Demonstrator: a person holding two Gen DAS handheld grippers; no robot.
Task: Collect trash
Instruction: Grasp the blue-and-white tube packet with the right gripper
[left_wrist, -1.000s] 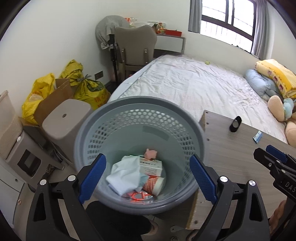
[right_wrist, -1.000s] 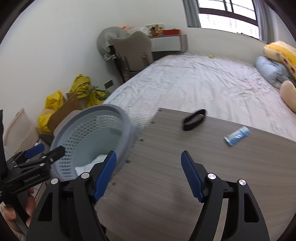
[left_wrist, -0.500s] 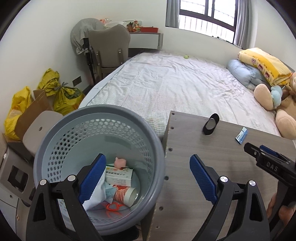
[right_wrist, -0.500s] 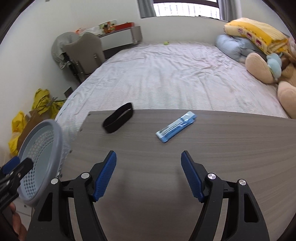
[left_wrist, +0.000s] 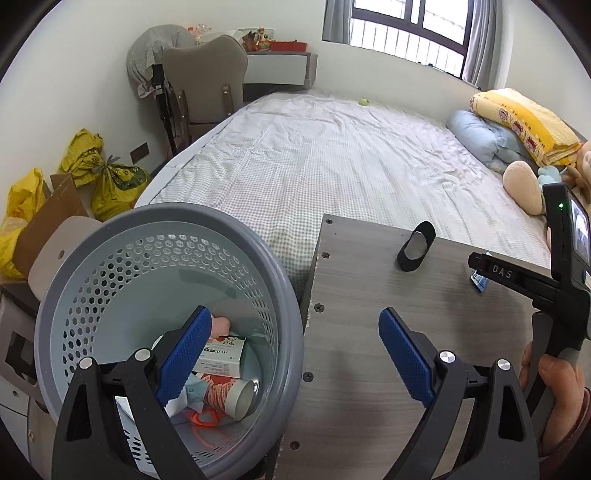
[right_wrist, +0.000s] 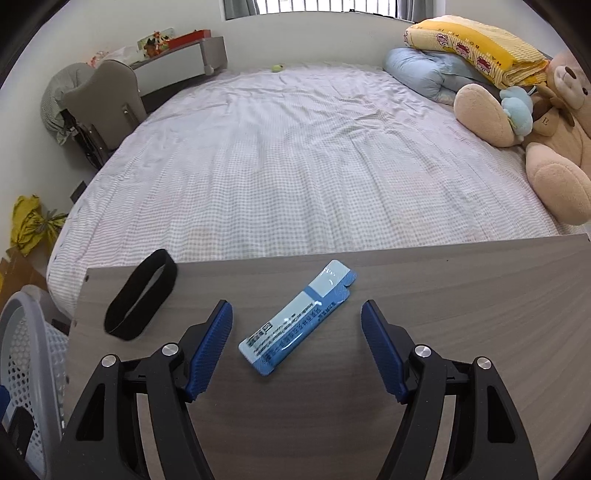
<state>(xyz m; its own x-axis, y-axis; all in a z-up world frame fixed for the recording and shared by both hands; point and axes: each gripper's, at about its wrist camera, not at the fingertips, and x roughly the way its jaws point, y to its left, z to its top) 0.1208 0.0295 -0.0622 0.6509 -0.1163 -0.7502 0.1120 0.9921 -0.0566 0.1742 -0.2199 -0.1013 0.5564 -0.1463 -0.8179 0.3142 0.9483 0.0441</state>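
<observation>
A blue and white sachet (right_wrist: 299, 317) lies flat on the grey wooden table (right_wrist: 461, 295); a corner of the sachet (left_wrist: 479, 282) peeks out behind the other tool in the left wrist view. My right gripper (right_wrist: 297, 341) hovers open just above and in front of it, pads apart on either side, touching nothing. My left gripper (left_wrist: 295, 354) is open and empty, straddling the edge between the table and a grey perforated bin (left_wrist: 110, 266). The bin holds a small box (left_wrist: 221, 360), a paper cup (left_wrist: 236, 397), cloth and other trash. A black band (right_wrist: 142, 293) lies at the table's far left corner.
A bed (right_wrist: 295, 147) runs beyond the table's far edge, with pillows (right_wrist: 424, 72), a folded yellow blanket (right_wrist: 476, 42) and plush toys (right_wrist: 546, 140). A chair (left_wrist: 205, 85), yellow bags (left_wrist: 110, 177) and a cardboard box (left_wrist: 48, 218) stand left of the bin. A hand (left_wrist: 557, 391) grips the right tool.
My right gripper swung from the table's left end toward the sachet and dropped closer, so it now lies between the fingers. My left gripper shifted right, off the bin's middle to its rim.
</observation>
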